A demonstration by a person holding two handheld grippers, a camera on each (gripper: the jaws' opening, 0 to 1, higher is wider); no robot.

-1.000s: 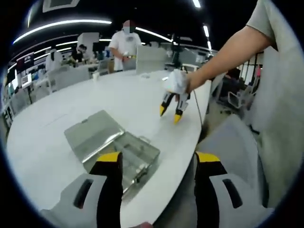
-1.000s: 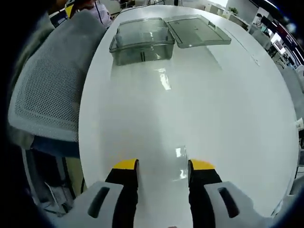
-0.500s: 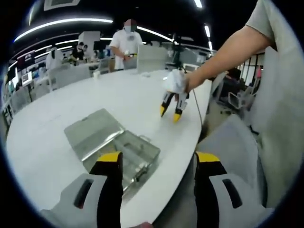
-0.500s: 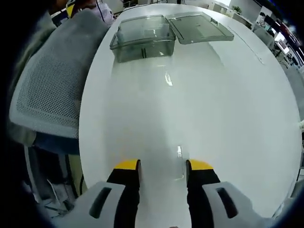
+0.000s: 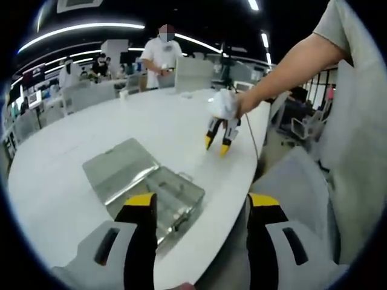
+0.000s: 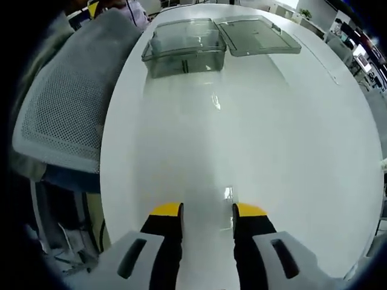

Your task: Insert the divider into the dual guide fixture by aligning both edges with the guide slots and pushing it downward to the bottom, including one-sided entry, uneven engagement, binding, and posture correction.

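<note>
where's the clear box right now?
In the right gripper view the clear box sits at the far end of the white table, near the edge by the mesh chair, its open lid lying flat beside it.

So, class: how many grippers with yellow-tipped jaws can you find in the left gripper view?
2: the left gripper at the bottom, and the right gripper above the table.

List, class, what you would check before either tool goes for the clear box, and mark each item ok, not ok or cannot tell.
1. Clear box lid open flat beside it: ok.
2. Left tool empty, jaws apart: ok.
3. Right tool empty: ok.
4. Divider located: cannot tell; contents blurred.
5. Guide slots visible: cannot tell.
6. White table bare between right tool and box: ok.
</note>
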